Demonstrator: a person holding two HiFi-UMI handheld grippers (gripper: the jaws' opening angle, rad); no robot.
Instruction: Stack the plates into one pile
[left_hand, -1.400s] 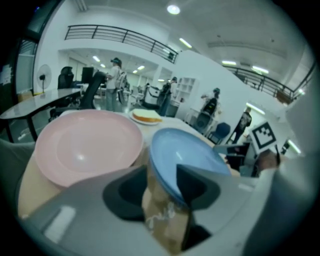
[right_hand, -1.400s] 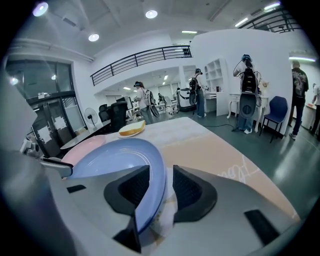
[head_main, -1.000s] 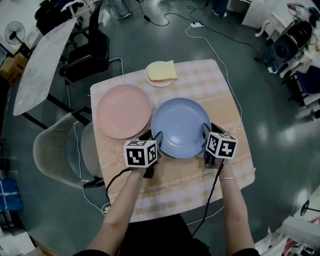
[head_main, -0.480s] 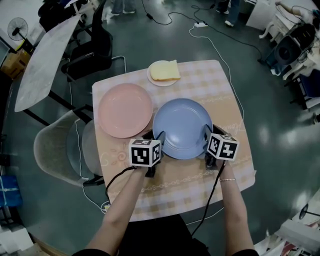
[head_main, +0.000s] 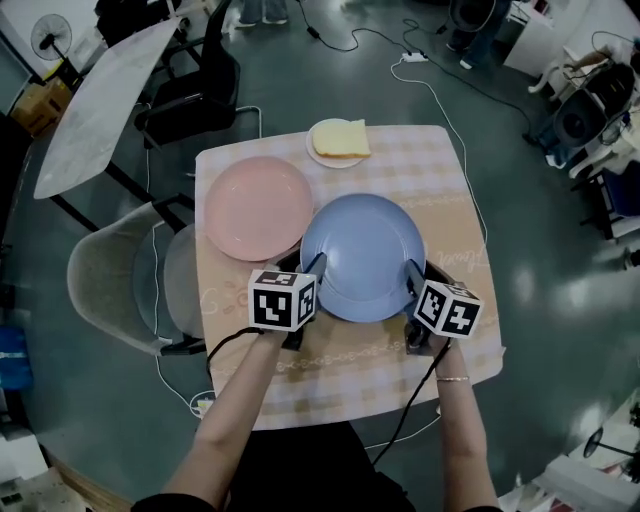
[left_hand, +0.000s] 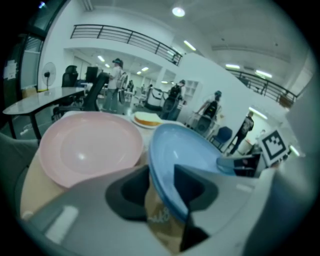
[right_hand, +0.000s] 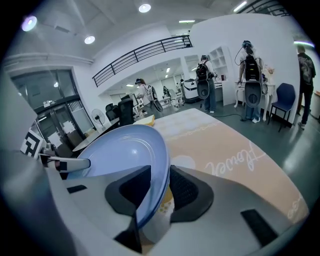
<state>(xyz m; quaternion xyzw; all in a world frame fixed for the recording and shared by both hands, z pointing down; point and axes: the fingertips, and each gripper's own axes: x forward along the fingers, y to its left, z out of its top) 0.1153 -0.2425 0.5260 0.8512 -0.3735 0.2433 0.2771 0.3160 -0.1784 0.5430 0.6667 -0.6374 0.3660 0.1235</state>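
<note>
A blue plate (head_main: 362, 255) is held from both sides near the table's front. My left gripper (head_main: 312, 266) pinches its left rim, with the jaws closing on it. My right gripper (head_main: 410, 272) has the right rim between its pads, and those jaws are easing open. In the left gripper view the blue plate (left_hand: 186, 150) tilts up between the jaws of my left gripper (left_hand: 162, 186). The right gripper view shows the blue plate (right_hand: 120, 150) held by my right gripper (right_hand: 155, 192). A pink plate (head_main: 257, 207) lies flat to the left, and the blue rim just overlaps its edge.
A small white plate with a slice of bread (head_main: 338, 140) sits at the table's back edge. The checked tablecloth (head_main: 445, 180) is bare on the right. A grey chair (head_main: 110, 290) stands left of the table, with a black chair (head_main: 190, 95) behind. Cables cross the floor.
Both grippers have carried the blue plate slightly left, so its rim now overlaps the pink plate's edge. The pink plate and the bread plate have stayed put.
</note>
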